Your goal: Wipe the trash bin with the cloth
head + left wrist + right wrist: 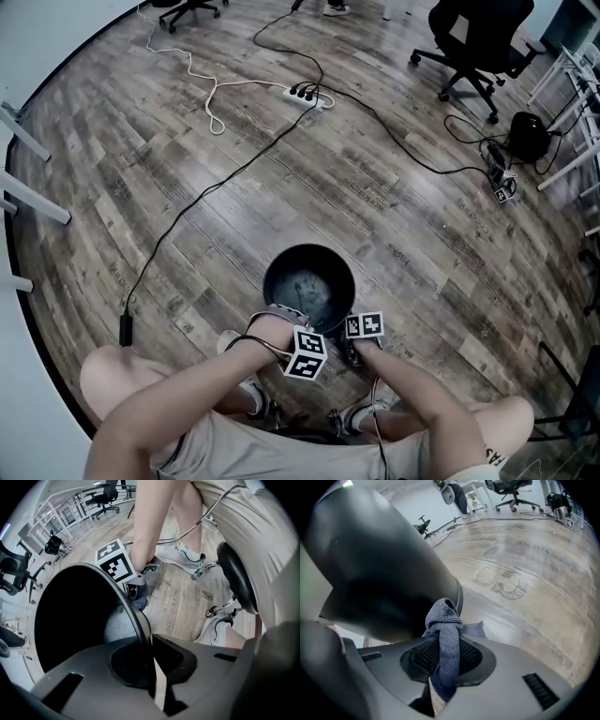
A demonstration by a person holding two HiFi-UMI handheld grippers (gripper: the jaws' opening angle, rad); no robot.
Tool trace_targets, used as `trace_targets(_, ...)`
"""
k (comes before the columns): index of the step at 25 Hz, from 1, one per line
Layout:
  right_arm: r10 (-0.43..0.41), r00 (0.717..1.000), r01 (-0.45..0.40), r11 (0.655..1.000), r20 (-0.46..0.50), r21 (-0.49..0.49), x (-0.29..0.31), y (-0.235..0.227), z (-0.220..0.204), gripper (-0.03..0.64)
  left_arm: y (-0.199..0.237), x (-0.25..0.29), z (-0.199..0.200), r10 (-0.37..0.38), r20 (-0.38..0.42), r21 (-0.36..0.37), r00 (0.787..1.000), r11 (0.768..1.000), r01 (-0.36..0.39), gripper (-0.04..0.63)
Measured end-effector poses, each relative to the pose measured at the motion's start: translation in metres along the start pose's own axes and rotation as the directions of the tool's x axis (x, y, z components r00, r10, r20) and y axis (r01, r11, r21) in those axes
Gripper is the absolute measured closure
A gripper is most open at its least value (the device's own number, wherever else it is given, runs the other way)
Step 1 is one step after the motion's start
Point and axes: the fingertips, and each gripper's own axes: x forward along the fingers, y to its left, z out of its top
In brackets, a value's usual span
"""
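A black round trash bin (309, 281) stands on the wooden floor in front of the seated person. My left gripper (284, 317) is at its near rim. In the left gripper view the bin's thin rim (140, 620) runs between the two jaws, and my left gripper (151, 646) is shut on it. My right gripper (351, 345) is low beside the bin's near right side. In its own view my right gripper (445, 656) is shut on a blue-grey cloth (444, 620), bunched against the bin's outer wall (379, 573). The same cloth (139, 597) shows beyond the rim.
A white power strip (305, 94) with black and white cables lies on the floor beyond the bin. An office chair (473, 37) and a black bag (528, 136) are at the far right. The person's stool (239, 576) and shoe (183, 555) are close behind.
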Motion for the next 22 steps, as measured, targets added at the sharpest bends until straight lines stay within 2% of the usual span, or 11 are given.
trace_targets(3,-0.044,0.999,0.044,0.999,-0.014,0.029,-0.006,-0.002,-0.003,0.54,0.0,0.002,0.001,0.004,0.001,0.005,1.0,1.0,-0.004,0.566)
trace_targets(5,-0.123,0.992,0.122,0.992,-0.04,-0.006,-0.024,0.003,-0.005,0.54,-0.004,-0.001,0.003,-0.026,0.026,0.012,0.999,1.0,0.025,0.564)
trace_targets(7,-0.142,0.989,0.14,0.989,-0.042,-0.038,-0.051,0.017,-0.008,0.54,-0.008,-0.009,0.008,-0.069,0.069,0.043,0.995,0.997,0.066,0.533)
trace_targets(10,-0.082,0.995,0.078,0.993,-0.053,-0.086,-0.089,0.051,-0.014,0.54,-0.007,-0.024,0.004,-0.094,0.106,0.081,0.99,0.993,0.086,0.503)
trace_targets(16,0.051,0.998,-0.056,0.983,-0.037,-0.177,-0.156,0.123,0.002,0.54,-0.007,-0.021,-0.014,-0.074,0.059,0.114,0.996,0.991,0.067,0.495)
trace_targets(19,0.105,0.994,-0.106,0.98,-0.019,-0.169,-0.155,0.149,0.018,0.54,-0.012,-0.012,-0.016,-0.066,0.052,0.118,0.996,0.991,0.059,0.497)
trace_targets(22,0.103,0.994,-0.108,0.981,-0.039,-0.161,-0.139,0.15,0.022,0.54,-0.01,-0.006,-0.015,-0.036,0.042,0.114,0.998,0.993,0.031,0.527)
